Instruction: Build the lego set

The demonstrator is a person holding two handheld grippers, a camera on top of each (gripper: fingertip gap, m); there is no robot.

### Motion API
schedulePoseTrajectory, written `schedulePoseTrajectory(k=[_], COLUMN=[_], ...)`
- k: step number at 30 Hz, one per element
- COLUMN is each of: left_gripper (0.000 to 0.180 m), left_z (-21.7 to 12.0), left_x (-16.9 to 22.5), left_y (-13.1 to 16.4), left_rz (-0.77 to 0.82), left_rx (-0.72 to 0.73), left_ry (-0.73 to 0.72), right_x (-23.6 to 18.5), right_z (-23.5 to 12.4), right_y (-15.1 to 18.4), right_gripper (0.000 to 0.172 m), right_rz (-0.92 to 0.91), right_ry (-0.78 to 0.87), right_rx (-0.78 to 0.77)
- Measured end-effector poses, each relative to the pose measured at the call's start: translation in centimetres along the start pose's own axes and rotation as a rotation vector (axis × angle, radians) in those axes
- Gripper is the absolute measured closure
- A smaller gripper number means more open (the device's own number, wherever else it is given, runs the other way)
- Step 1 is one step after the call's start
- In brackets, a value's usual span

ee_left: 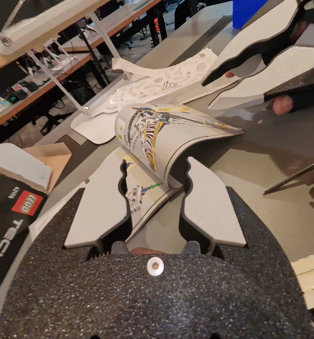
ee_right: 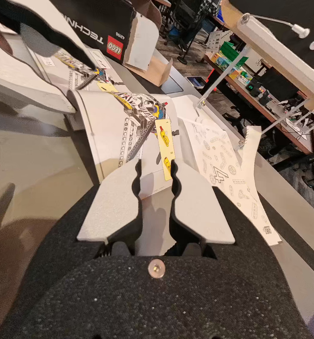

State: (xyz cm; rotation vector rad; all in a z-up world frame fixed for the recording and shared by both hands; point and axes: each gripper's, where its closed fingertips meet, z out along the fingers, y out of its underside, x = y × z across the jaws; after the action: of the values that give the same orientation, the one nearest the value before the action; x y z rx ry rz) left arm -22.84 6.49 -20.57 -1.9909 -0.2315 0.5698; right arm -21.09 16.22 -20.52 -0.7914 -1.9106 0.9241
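Observation:
An open instruction booklet (ee_left: pixel 180 132) lies on the grey table (ee_left: pixel 262 211), with several pages arching up in a curl. My left gripper (ee_left: pixel 156 161) is open over the booklet's near corner. The flat page and the foot of the curl lie between its fingers, and the pads do not press on them. My right gripper (ee_right: pixel 155 162) is open just above the edge of the arched page (ee_right: pixel 112 132), gripping nothing. It also shows in the left wrist view (ee_left: pixel 207 95), at the booklet's far side. The left gripper shows in the right wrist view (ee_right: pixel 80 88), at the top left.
A white paper bag printed with part outlines (ee_left: pixel 161 82) lies beyond the booklet, also in the right wrist view (ee_right: pixel 226 165). A black box with a red logo (ee_left: pixel 9 220) and an open cardboard flap (ee_left: pixel 51 161) lie left. A white stand's base (ee_left: pixel 92 126) sits behind.

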Motion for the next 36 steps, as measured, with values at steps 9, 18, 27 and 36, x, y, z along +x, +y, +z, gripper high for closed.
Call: schedulePoseTrajectory(k=[9,18,27,36], left_gripper=[0.12,0.12,0.119,0.118], left_z=[0.1,0.2,0.1,-0.3], left_x=[0.7,1.3,1.5,1.5], left_y=[0.5,0.7,0.6,1.0], left_rz=[-0.002,0.018,-0.004,-0.056], left_rx=[-0.02,-0.037,-0.026,-0.039], left_ry=[0.044,0.077,0.115,0.164], right_x=[-0.1,-0.1,-1.3,-1.4], right_z=[-0.2,-0.4,0.4,-1.8], right_y=[0.3,0.2,-0.9,-3.9], right_gripper=[0.142,0.142,0.141,0.142], right_rz=[0.013,-0.001,-0.004,0.105], right_ry=[-0.013,-0.002,-0.115,-0.15], right_rx=[0.002,0.016,0.058,0.262])
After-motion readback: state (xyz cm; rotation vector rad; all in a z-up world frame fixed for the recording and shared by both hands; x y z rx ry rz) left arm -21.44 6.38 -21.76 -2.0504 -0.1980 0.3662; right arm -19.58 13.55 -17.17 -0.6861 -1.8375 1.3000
